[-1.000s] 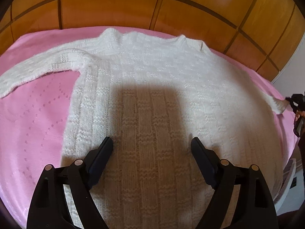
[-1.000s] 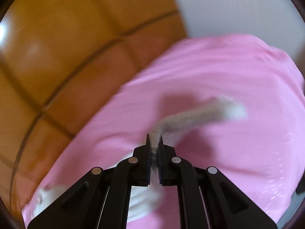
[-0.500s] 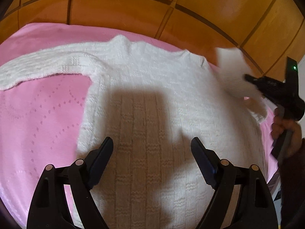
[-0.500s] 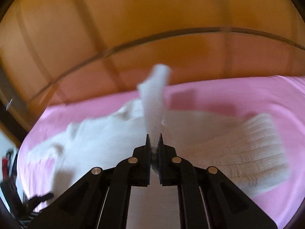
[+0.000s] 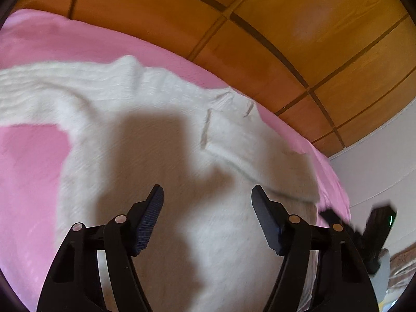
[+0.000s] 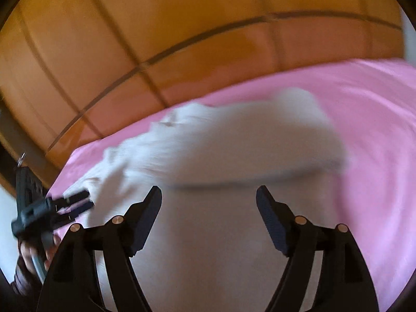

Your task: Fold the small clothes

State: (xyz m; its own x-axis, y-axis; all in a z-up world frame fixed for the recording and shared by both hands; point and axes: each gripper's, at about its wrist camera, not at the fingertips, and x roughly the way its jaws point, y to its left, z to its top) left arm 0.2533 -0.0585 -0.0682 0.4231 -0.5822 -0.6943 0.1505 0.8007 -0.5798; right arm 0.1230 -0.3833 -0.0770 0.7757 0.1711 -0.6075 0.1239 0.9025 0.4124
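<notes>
A white knit sweater (image 5: 145, 171) lies flat on the pink bedspread (image 5: 28, 171). Its left sleeve (image 5: 33, 91) stretches out to the side. The other sleeve (image 5: 262, 153) lies folded across the chest, blurred in the right wrist view (image 6: 260, 140). My left gripper (image 5: 206, 195) hovers over the sweater's body, jaws closing with nothing pinched between them. My right gripper (image 6: 208, 195) hangs over the folded sleeve, jaws opening and empty. The left gripper (image 6: 83, 200) also shows at the sweater's far edge in the right wrist view.
A wooden panelled headboard (image 5: 260, 39) runs along the far side of the bed. A white wall (image 5: 377, 171) stands past the bed's right edge. A hand (image 6: 31, 254) holds the left gripper's handle. Part of the right gripper's black body (image 5: 379, 221) shows at the right.
The right gripper carried the sleeve cuff over the sweater's body and let it go; its jaws now stand wide. The left gripper's jaws have narrowed and its view has shifted right.
</notes>
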